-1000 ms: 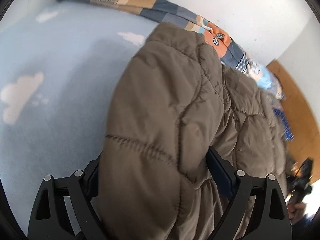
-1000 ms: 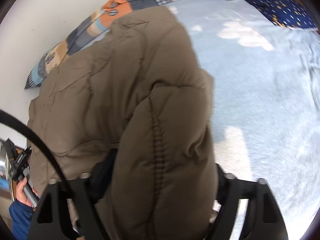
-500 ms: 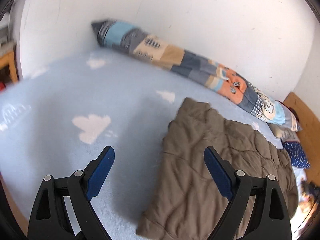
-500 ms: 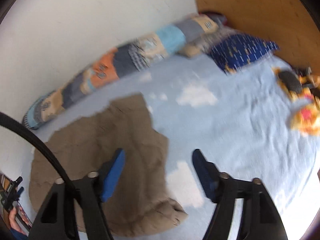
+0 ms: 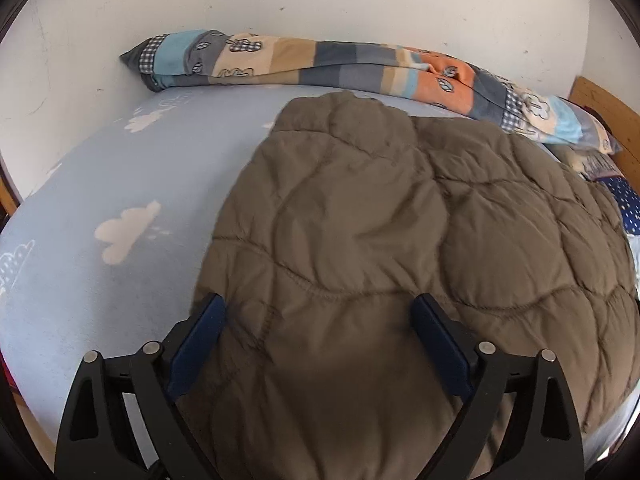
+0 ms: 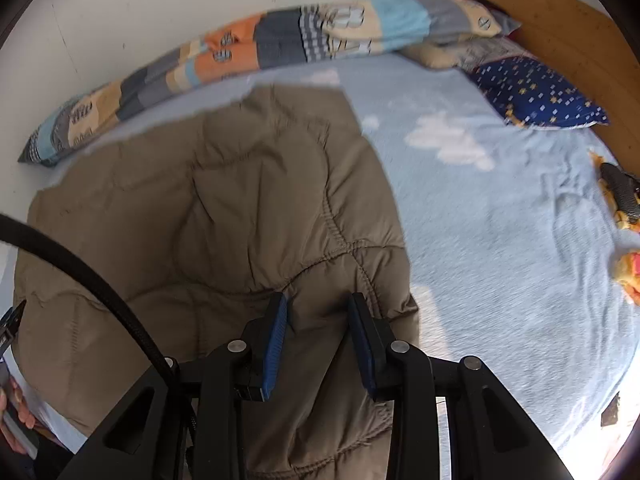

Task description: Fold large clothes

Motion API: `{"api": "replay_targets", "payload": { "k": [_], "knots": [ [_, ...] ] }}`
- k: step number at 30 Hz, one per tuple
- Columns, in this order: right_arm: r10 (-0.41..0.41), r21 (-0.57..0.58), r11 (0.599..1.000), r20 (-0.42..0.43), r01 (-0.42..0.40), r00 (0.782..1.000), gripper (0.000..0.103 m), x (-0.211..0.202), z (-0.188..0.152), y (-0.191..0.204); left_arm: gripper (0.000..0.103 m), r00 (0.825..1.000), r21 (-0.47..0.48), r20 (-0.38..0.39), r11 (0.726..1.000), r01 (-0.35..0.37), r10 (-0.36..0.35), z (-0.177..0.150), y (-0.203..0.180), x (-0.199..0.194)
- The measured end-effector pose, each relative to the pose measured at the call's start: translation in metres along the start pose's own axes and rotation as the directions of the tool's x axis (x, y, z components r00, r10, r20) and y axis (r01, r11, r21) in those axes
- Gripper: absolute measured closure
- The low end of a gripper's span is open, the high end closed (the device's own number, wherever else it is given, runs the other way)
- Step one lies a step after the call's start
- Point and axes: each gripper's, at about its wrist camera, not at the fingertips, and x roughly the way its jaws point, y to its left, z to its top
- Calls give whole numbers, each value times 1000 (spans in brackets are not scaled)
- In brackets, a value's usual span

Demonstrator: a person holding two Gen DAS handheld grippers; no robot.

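A brown quilted jacket (image 5: 380,248) lies spread on a light blue bed sheet (image 5: 120,184) with white clouds. My left gripper (image 5: 320,312) is open, its blue pads wide apart over the jacket's near edge, with the fabric bulging between them. In the right wrist view the jacket (image 6: 208,200) fills the left half. My right gripper (image 6: 318,316) is pinched on a fold at the jacket's near right corner.
A long patchwork bolster (image 5: 320,64) lies along the white wall at the back. A dark blue pillow (image 6: 536,96) and a wooden headboard (image 6: 560,32) are at the right. Orange soft toys (image 6: 624,240) lie at the sheet's right edge.
Half a second ago both grippers were open and raised above the bed. Now both are down at the jacket's near edge, and the right has closed on a fold.
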Motion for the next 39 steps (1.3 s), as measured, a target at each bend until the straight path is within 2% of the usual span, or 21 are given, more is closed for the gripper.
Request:
{"api": "replay_targets", "payload": {
  "k": [4, 10, 13, 18, 23, 27, 30, 34, 39],
  "knots": [
    [-8, 13, 1000, -41, 9, 999, 66, 13, 1, 1, 1, 1000, -21, -9, 1000, 21, -21, -3, 6, 13],
    [-15, 4, 1000, -61, 15, 998, 65, 24, 0, 1, 1, 1000, -16, 12, 1000, -10, 10, -7, -1, 12],
    [-20, 10, 1000, -29, 20, 999, 65, 15, -2, 1, 1, 998, -7, 40, 999, -37, 38, -10, -3, 4],
    [-25, -23, 999, 100, 27, 995, 65, -29, -14, 16, 1, 996, 17, 66, 998, -67, 66, -12, -9, -15],
    [60, -66, 997, 148, -50, 987, 64, -52, -41, 44, 1, 994, 28, 105, 999, -31, 28, -12, -20, -41],
    [101, -179, 981, 167, -70, 981, 64, -63, -63, 86, 1, 988, 84, 149, 996, 14, -27, -19, -46, -70],
    [133, -227, 969, 168, -93, 977, 63, -65, -75, 108, 1, 988, 119, 144, 992, 38, -55, -30, -65, -76],
    [123, -279, 957, 160, -74, 979, 57, -56, -81, 131, 1, 993, 184, 91, 982, 53, -70, -47, -89, -62],
    [104, -287, 956, 129, -63, 986, 55, -39, -81, 133, 1, 996, 180, 70, 983, 46, -59, -48, -94, -49]
  ]
}}
